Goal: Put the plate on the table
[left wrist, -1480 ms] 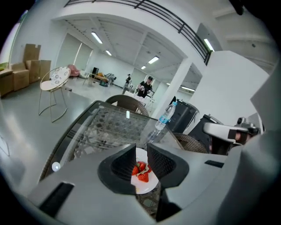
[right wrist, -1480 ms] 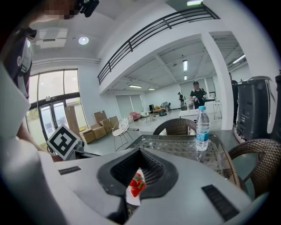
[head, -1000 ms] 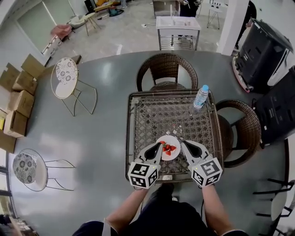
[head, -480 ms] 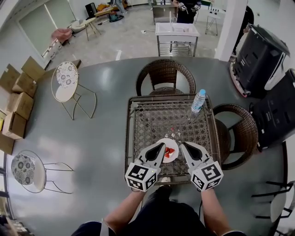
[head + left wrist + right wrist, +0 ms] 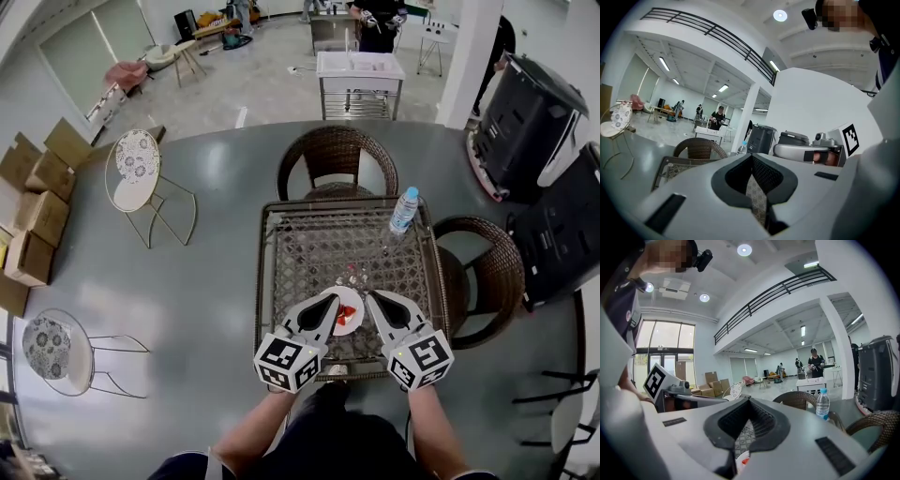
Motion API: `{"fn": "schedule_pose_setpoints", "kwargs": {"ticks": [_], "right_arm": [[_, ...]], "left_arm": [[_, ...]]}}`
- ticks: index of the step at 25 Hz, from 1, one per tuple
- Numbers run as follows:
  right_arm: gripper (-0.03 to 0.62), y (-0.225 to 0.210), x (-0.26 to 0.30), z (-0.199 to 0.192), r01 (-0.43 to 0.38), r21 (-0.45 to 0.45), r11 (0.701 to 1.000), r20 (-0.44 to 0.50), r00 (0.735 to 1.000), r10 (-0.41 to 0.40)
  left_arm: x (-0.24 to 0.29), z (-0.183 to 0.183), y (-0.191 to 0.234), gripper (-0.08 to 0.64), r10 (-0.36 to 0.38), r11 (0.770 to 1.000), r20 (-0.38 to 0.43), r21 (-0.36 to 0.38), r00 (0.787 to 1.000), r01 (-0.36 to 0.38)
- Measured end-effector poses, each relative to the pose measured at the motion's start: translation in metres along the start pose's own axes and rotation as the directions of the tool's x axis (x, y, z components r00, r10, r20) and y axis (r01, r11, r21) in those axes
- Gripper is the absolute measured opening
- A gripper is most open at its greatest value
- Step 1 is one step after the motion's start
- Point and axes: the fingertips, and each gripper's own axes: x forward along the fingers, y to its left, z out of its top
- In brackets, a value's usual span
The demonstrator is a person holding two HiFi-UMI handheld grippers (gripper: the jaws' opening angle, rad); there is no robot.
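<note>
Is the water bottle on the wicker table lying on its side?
No, the water bottle stands upright, cap on top, near the far right corner of the table.

Wicker table (image 5: 309,246) carries a water bottle (image 5: 403,211) upright at its far right corner

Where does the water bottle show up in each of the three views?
Head view: water bottle at the wicker table's far right corner.
Left gripper view: bottle mid-frame, just above the jaws.
Right gripper view: bottle right of centre, mid-height.
Shared landmark: the wicker chair just left of the bottle in all three.
</note>
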Motion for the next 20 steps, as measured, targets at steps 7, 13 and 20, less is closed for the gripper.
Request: {"fn": "schedule_pose_setpoints", "kwargs": {"ticks": [7,13,20], "right_arm": [[0.003,-0.0018,0.0010,0.0043,0.003,-0.003,1.000,0.009,1.000,-0.003],[0.003,0.0005,0.0019,0.0048,-0.001,-0.002,1.000,0.010,1.000,0.001],[0.003,0.0034,0.0034,0.0075,0.002,0.002,1.000,0.012,1.000,-0.002]], "left_arm": [[0.0043,0.0028,0.0007,0.008,-0.010,1.000,0.001,-0.001,1.000,0.010],[0.0047,0.0035,0.0012,0.008,-0.015,1.000,-0.006,-0.001,1.000,0.015],[0.0022,0.0053,0.0021,0.008,-0.021,1.000,-0.010,-0.004,1.000,0.021]]}}
